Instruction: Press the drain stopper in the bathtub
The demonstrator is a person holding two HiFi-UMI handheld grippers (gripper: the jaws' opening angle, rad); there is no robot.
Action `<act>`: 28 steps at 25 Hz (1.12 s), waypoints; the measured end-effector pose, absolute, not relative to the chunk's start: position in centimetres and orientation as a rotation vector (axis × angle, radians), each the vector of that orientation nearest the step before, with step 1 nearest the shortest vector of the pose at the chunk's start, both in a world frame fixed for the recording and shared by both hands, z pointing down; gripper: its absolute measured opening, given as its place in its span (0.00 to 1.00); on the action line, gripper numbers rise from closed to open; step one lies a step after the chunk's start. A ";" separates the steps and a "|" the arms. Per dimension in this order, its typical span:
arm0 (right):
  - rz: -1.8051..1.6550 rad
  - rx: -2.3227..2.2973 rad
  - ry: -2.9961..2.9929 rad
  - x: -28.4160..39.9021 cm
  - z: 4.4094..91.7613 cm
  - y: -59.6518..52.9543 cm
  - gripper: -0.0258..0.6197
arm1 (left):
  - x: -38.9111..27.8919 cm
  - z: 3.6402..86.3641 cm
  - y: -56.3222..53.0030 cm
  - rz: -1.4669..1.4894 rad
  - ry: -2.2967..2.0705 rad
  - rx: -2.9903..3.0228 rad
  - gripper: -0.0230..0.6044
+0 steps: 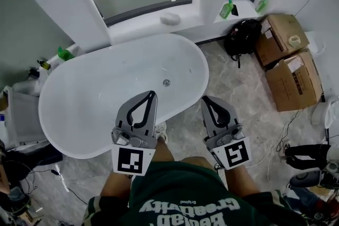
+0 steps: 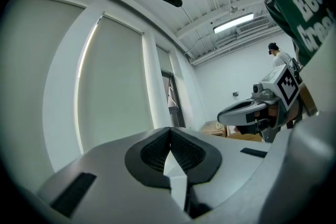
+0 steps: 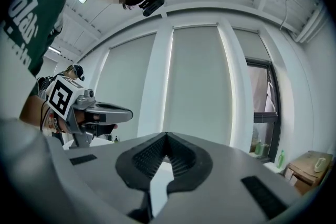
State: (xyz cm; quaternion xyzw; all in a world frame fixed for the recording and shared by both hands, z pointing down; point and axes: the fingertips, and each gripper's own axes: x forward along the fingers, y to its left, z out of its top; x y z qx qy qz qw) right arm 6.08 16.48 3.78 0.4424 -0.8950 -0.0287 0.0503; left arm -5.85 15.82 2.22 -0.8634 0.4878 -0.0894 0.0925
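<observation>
— Where's the drain stopper (image 1: pixel 166 82)?
— Mid-floor of the white bathtub (image 1: pixel 95 98); probably metal, too small to be sure.
— And the grippers?
— Left gripper (image 1: pixel 152 94) and right gripper (image 1: pixel 205 99) are both pinched together, empty, well clear of it.

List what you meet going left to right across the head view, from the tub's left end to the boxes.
Green plastic bottle → left tongs, shut → round metal drain stopper in the white bathtub → right tongs, shut → brown cardboard boxes.
</observation>
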 end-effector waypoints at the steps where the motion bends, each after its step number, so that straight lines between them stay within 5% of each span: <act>1: -0.084 1.347 -2.721 5.4 3.7 15.4 0.06 | -6.3 2.3 14.7 -0.266 1.436 -2.576 0.05; 28: 0.026 1.444 -2.624 4.7 7.8 3.0 0.06 | -7.3 8.2 1.2 -0.314 1.344 -2.735 0.05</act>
